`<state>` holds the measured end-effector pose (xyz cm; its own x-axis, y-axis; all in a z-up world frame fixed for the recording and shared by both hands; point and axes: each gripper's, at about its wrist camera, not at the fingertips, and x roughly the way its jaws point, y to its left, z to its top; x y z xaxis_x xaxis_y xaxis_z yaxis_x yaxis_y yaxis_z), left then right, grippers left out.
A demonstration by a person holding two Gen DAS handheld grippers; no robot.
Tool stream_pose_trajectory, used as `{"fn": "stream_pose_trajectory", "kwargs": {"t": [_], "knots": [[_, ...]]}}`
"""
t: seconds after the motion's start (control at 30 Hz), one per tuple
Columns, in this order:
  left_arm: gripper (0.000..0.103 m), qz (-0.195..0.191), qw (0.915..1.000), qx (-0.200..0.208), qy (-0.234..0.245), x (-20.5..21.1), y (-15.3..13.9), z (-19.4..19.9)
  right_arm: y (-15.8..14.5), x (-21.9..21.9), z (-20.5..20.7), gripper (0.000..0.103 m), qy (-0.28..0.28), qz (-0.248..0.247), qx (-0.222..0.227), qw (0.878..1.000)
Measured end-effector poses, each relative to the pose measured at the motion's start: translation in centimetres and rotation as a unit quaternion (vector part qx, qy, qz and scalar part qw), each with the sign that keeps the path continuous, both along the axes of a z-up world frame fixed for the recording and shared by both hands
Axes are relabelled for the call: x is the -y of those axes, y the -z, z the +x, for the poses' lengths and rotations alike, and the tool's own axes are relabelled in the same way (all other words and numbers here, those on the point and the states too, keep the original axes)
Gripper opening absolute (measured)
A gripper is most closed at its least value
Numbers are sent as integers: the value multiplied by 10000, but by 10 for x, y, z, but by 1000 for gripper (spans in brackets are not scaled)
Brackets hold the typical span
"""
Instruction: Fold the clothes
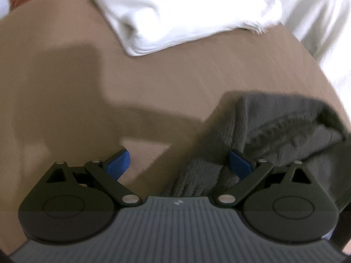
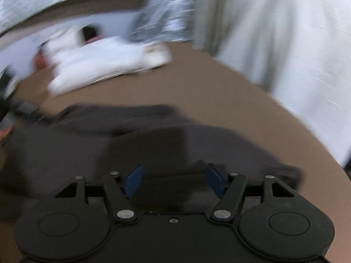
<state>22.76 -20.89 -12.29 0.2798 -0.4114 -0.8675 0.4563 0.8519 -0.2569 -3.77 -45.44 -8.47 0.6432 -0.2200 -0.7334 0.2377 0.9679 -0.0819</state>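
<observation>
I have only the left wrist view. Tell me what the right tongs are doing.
Observer: The right tongs stand open, with nothing between them.
Operator: Say what lies under them.
Observer: The dark garment, spread wide over the table.
Operator: Say what stands behind the white cloth.
Observer: Behind the white cloth there is a blurred patterned wall.

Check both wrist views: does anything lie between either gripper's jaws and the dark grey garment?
Nothing visible does. The left gripper and right gripper both hang open directly over the dark grey garment. The white cloth lies apart, farther across the brown table.
</observation>
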Motion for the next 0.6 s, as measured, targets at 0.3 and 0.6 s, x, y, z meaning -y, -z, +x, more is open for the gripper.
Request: {"fn": "stream_pose_trajectory", "kwargs": {"t": [0.3, 0.6], "knots": [[97, -321, 9986, -91, 420, -3, -16, -14, 72, -116, 52, 80, -1985, -1956, -923, 9559], [97, -817, 9965, 51, 187, -25, -30, -5, 11, -69, 93, 9, -936, -1377, -435, 9851]]}}
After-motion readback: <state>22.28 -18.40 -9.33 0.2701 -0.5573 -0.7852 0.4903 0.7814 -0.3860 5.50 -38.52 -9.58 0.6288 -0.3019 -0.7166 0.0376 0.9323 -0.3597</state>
